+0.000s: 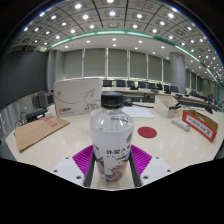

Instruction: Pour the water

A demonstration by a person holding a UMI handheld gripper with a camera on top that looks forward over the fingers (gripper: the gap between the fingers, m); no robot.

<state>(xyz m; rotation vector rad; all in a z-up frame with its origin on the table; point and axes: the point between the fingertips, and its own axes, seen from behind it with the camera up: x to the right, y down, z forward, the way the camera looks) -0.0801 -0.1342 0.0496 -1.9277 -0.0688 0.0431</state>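
My gripper [111, 166] pinches the upright water bottle [111, 140] between both pads; a red coaster [148, 131] lies beyond my jaws on the table [70, 145]

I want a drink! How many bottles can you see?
1. The bottle stands on the table, held between the fingers of the claw. Others may be hidden behind the boxes.

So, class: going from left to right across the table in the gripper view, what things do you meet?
Flat cardboard piece → white box → water bottle, between the gripper fingers → red disc → open cardboard box.
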